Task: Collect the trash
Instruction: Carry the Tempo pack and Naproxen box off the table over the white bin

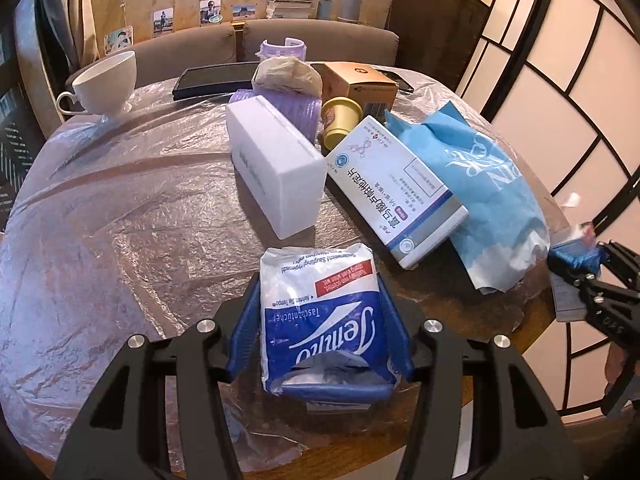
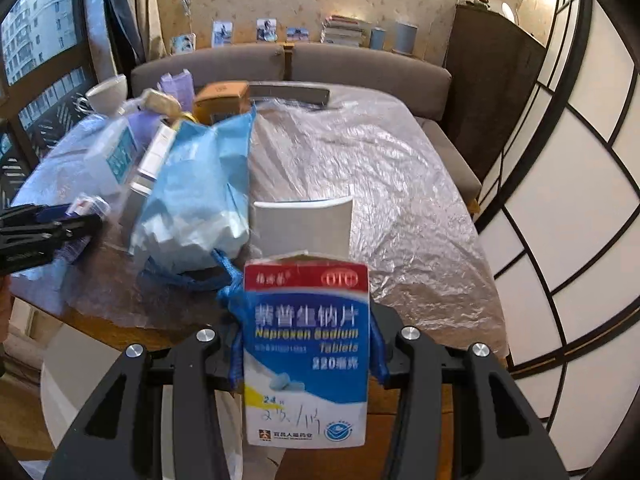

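Observation:
My left gripper (image 1: 320, 312) is shut on a blue and white Tempo tissue pack (image 1: 320, 300) and holds it over the near edge of the round table. My right gripper (image 2: 308, 344) is shut on a blue, red and white naproxen tablet box (image 2: 306, 352) with its flap open, held at the table's edge. The right gripper also shows in the left wrist view (image 1: 576, 260), at the table's right edge. The left gripper shows at the left of the right wrist view (image 2: 80, 220).
On the plastic-covered table (image 1: 120, 220) lie a white box (image 1: 280, 168), a white and blue medicine box (image 1: 396, 188), a crumpled blue bag (image 1: 480, 184), a yellow cup (image 1: 340, 120), a brown carton (image 1: 360, 84), purple packaging (image 1: 288, 104), a dark tablet (image 1: 212, 78) and a white teacup (image 1: 106, 84). A sofa stands behind.

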A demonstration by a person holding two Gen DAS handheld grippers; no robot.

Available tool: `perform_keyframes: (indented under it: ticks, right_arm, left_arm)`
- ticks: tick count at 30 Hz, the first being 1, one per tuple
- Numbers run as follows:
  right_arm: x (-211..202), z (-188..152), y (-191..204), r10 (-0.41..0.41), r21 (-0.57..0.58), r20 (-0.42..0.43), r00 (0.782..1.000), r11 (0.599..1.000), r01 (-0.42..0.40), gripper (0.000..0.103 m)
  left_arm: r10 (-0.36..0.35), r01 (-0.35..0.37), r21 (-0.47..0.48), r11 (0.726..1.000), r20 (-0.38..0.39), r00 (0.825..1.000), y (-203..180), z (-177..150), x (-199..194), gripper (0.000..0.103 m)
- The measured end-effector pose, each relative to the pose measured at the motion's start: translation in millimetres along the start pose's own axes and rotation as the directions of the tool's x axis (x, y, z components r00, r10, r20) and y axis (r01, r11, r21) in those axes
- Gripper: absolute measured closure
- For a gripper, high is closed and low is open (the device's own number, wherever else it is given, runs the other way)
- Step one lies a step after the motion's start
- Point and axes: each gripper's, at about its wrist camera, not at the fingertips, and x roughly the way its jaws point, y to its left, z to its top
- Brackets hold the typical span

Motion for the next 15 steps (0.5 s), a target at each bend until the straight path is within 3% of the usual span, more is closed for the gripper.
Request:
perform_keyframes:
  ticks: [5, 7, 9, 11, 13, 15]
  right_arm:
    - [10, -2, 4, -0.016, -0.002, -0.016, 1.0, 1.0, 0.016, 0.054]
    - [6, -4, 5, -0.01, -0.008, -0.014, 1.0, 1.0, 0.01, 0.036]
    - [2, -8, 4, -0.016, -0.012, -0.012, 1.0, 1.0, 0.016, 0.034]
    - [-1, -12, -1, -0.013, 0.001, -0.017, 1.0, 1.0, 0.013, 0.036]
    - [0, -15, -8, 0.021, 0.033, -0.035, 0.999, 0.999, -0.02, 0.057]
    - [-1, -16, -12, 0.024, 0.056, -0.035, 0.999, 0.998, -0.022, 0.057]
  left_arm:
    - [-0.004, 0.004, 0.011, 1.0, -0.002, 1.0, -2, 0, 1, 0.048]
    - [-0.006, 0.006, 0.014, 1.0, -0.003, 1.0, -2, -1, 0, 0.048]
    - [-0.008, 0.008, 0.013, 1.0, -0.002, 1.0, -2, -1, -1, 0.048]
    - [-0.007, 0.007, 0.014, 1.0, -0.001, 1.0, -2, -2, -1, 0.048]
    - [-0.016, 0.016, 0.017, 1.0, -0.001, 1.0, -2, -3, -1, 0.049]
    - [-0.019, 0.019, 0.027, 0.999, 0.0, 1.0, -3, -3, -3, 0.05]
